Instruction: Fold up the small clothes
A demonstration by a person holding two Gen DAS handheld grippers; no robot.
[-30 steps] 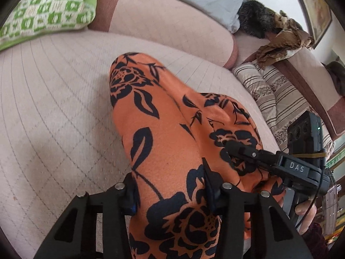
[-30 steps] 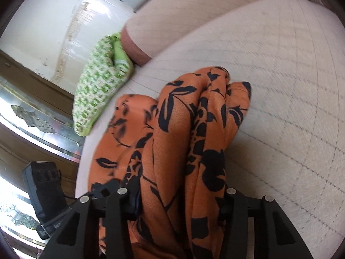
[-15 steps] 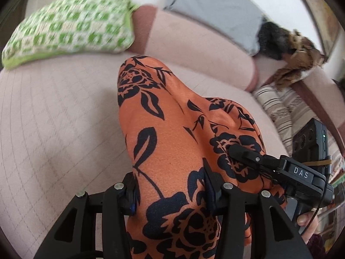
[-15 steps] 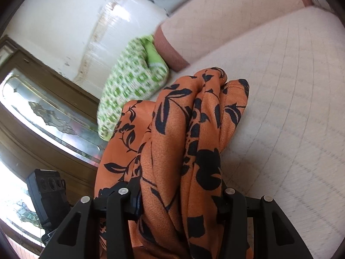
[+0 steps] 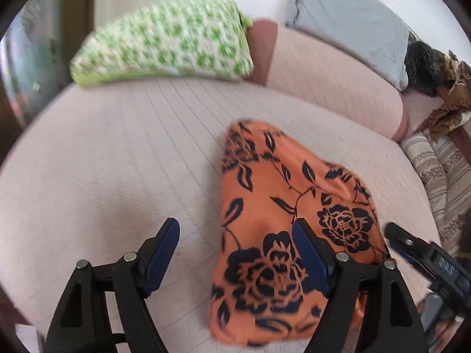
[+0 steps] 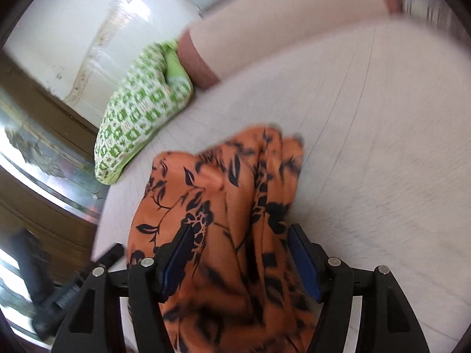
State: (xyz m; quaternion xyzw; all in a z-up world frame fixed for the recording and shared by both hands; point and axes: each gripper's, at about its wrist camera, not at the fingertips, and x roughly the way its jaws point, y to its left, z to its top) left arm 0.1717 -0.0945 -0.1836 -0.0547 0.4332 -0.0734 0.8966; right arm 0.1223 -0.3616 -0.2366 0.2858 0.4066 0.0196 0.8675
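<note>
Room: a pale wall (image 6: 88, 23) rises behind the bed; a dark wooden door with patterned glass (image 6: 35, 158) shows to the left of the right tongs.
Surface: a pink quilted bed cover (image 5: 117, 170) spreads under and ahead of both tongs.
Bolster: a long pink bolster (image 5: 329, 79) lies across the far side, ahead of the left tongs.
Pillows: a green-and-white pillow (image 5: 164, 41) sits ahead and left of the left tongs; a grey pillow (image 5: 353, 17) rests further right on the bolster.
Left tongs (image 5: 235, 253): released, jaws wide apart, pointing forward low over the cover; the right blue pad (image 5: 309, 259) lies against the cloth, the left pad over bare cover.
Right tongs (image 6: 237, 256): cloth bunched between the jaws; blur hides whether the pads press it, so I cannot tell if they are clenched.
Garment: the orange cloth with black flowers (image 5: 282, 235) lies on the cover, just ahead and right of the left tongs' centre, its far tip pointing towards the bolster; the same cloth (image 6: 223, 206) runs forward in gathered folds from the right tongs.
Far right: striped fabric (image 5: 441, 176) lies beyond the cover's edge.
</note>
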